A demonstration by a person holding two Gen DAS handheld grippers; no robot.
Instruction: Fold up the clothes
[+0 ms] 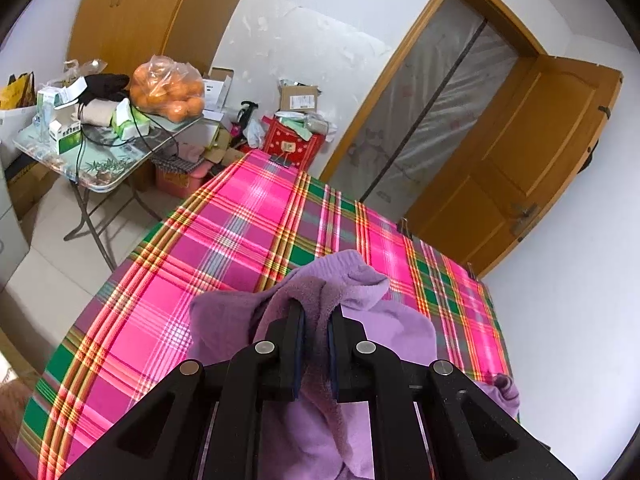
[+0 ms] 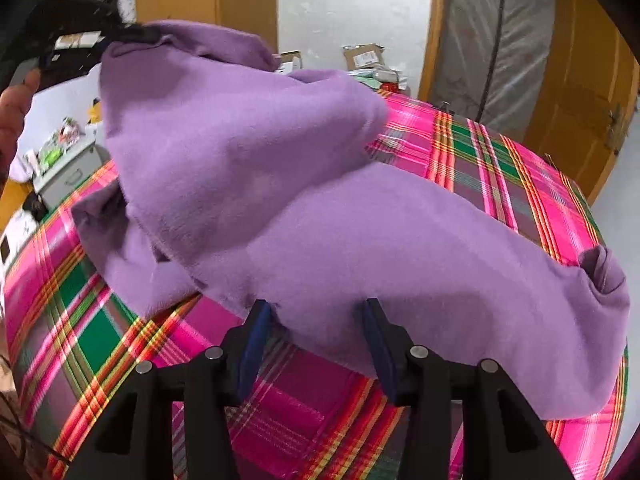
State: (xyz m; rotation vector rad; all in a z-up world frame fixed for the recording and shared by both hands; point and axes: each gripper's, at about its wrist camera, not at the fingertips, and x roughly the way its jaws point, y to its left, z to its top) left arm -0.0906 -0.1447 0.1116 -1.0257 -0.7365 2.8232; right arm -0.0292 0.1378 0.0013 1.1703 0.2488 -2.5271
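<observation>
A purple fleece garment (image 1: 392,328) lies on a table covered with a pink, green and yellow plaid cloth (image 1: 200,240). My left gripper (image 1: 317,312) is shut on a bunched fold of it, and fabric hangs down between and below the fingers. In the right wrist view the garment (image 2: 320,220) spreads across the plaid cloth (image 2: 100,320), one part lifted toward the upper left. My right gripper (image 2: 314,312) is open at the garment's near edge. The cloth's hem lies between the fingertips, and the blue pads (image 2: 252,344) stand apart from it.
A folding side table (image 1: 100,176) at the left carries a bag of oranges (image 1: 168,92), boxes and cables. Cardboard boxes and a red box (image 1: 292,142) sit on the floor beyond the table's far end. A wooden door (image 1: 520,160) stands open at the right. A person's hand (image 2: 14,108) shows at the left edge.
</observation>
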